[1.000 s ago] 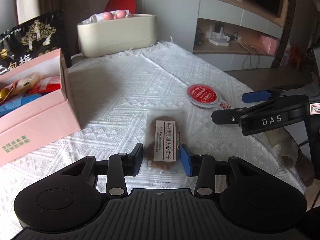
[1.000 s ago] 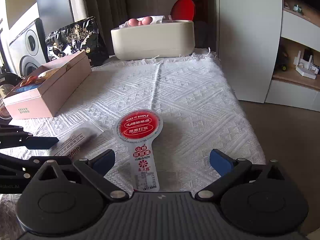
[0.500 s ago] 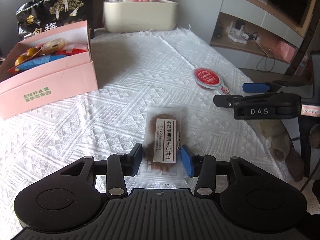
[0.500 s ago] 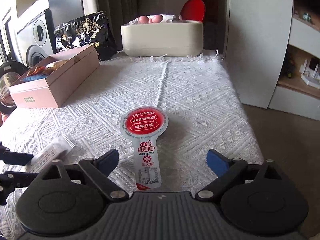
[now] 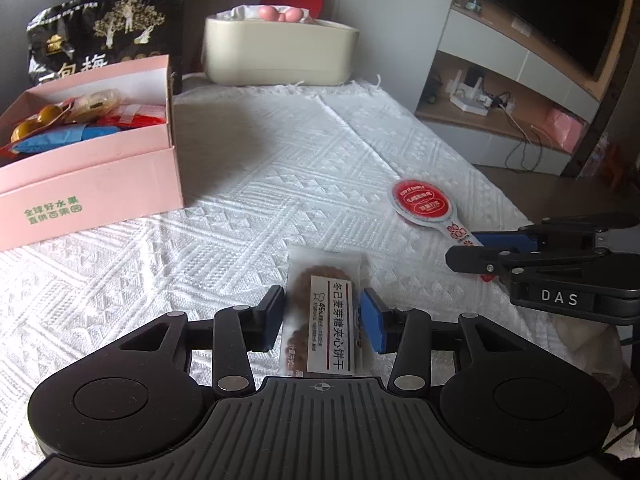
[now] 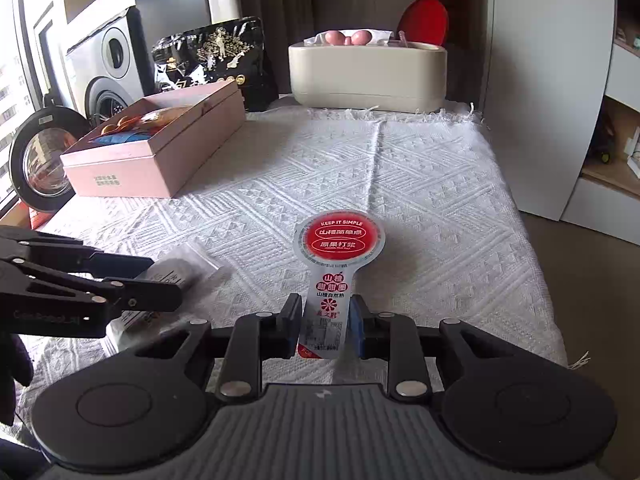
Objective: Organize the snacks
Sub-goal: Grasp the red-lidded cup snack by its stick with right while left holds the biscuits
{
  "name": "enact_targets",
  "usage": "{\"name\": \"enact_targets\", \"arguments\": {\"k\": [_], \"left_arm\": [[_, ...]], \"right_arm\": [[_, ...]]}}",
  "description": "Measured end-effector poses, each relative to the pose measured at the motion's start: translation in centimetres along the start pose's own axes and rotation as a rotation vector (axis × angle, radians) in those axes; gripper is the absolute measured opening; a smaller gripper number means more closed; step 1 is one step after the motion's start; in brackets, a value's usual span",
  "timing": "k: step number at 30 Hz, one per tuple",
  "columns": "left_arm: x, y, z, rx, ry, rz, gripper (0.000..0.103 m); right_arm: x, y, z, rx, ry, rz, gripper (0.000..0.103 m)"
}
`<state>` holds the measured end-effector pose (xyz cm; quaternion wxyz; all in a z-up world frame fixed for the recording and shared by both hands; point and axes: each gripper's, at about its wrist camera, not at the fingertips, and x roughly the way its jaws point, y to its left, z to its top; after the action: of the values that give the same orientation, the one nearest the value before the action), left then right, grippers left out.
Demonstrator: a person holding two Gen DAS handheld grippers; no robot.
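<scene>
My left gripper (image 5: 324,320) is shut on a clear packet of brown biscuits (image 5: 324,308) with a white label, its blue pads against both long edges, just above the white tablecloth (image 5: 280,160). In the right wrist view my right gripper (image 6: 324,320) is closing on the white tab of a round red-lidded snack (image 6: 339,236), and both pads press the tab's edges. The snack's red disc (image 5: 420,202) lies on the cloth. An open pink box (image 5: 92,176) holding several wrapped snacks stands at the far left. The left gripper (image 6: 164,280) shows at the left with the packet (image 6: 188,268).
A cream tub (image 5: 280,56) with pink items stands at the table's far end, and a black snack bag (image 5: 104,40) leans behind the pink box (image 6: 160,168). A round black-rimmed mirror (image 6: 40,160) sits off the left edge. The cloth's right edge drops to the floor.
My right gripper's jaws went from wide open to closed on the red snack's white tab. The left gripper rolled while keeping the biscuit packet, so the pink box shows more fully.
</scene>
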<state>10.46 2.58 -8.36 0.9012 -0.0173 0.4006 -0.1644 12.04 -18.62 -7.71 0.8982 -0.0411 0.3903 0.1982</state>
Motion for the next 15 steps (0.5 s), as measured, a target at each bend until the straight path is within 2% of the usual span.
{"name": "enact_targets", "arguments": {"k": [2,3,4,6,9,12,15], "left_arm": [[-0.1,-0.1,0.0,0.004,0.011,0.0,0.047],[-0.1,-0.1,0.0,0.004,0.015,-0.002,0.047],[-0.1,0.0,0.0,0.002,0.016,-0.006,0.047],[-0.2,0.1,-0.1,-0.002,0.015,-0.012,0.047],[-0.3,0.3,-0.2,-0.011,0.007,-0.017,0.047],[-0.3,0.1,-0.5,0.002,-0.005,-0.01,0.047],[-0.4,-0.4,-0.9,0.026,-0.014,0.005,0.047]], "right_arm": [[-0.4,0.4,-0.2,-0.033,-0.02,-0.034,0.027],[-0.4,0.6,-0.1,-0.056,-0.031,-0.061,0.036],[-0.3,0.7,0.0,-0.071,-0.041,-0.084,0.055],[0.0,0.7,0.3,-0.076,-0.064,-0.107,0.073],[1.0,0.7,1.1,-0.079,-0.065,-0.106,0.074],[2.3,1.0,1.4,-0.097,-0.055,-0.087,0.083],[3.2,1.3,1.6,-0.103,-0.049,-0.076,0.083]]}}
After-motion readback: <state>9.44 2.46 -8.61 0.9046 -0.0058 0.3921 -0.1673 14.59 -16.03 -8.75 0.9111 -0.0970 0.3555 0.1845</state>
